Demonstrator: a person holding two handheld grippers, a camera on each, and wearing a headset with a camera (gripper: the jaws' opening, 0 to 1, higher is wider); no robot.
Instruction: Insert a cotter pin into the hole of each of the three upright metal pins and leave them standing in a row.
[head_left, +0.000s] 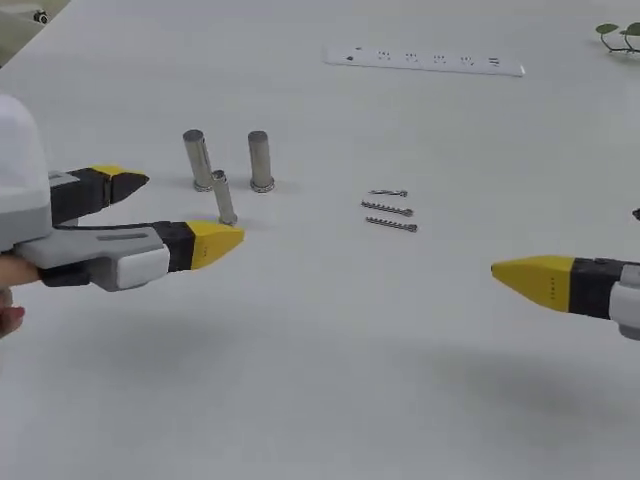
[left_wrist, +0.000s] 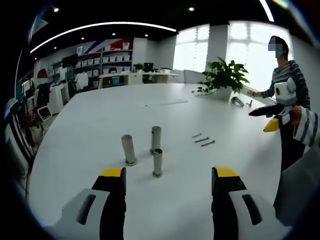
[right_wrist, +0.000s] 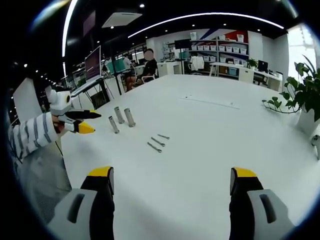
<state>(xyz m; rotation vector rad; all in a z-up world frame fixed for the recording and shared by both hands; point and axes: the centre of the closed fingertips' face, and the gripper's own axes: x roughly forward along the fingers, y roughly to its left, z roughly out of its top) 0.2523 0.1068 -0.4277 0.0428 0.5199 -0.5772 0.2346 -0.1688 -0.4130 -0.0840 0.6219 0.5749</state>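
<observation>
Three upright metal pins stand close together on the white table: one at the back left (head_left: 197, 160), one at the back right (head_left: 260, 161), and a shorter-looking one in front (head_left: 224, 197). Three cotter pins (head_left: 388, 208) lie in a stack-like row to their right. My left gripper (head_left: 185, 212) is open, just left of the front pin (left_wrist: 157, 162), with nothing between its jaws. My right gripper (head_left: 560, 245) is open and empty, well to the right of the cotter pins (right_wrist: 158, 142). The left gripper (right_wrist: 82, 121) hovers beside the metal pins (right_wrist: 119, 115).
A white power strip (head_left: 423, 60) lies at the far side of the table. A potted plant (left_wrist: 225, 75) stands near the table's far corner. A person (left_wrist: 285, 75) stands beyond the table edge. Bare tabletop spreads in front of the grippers.
</observation>
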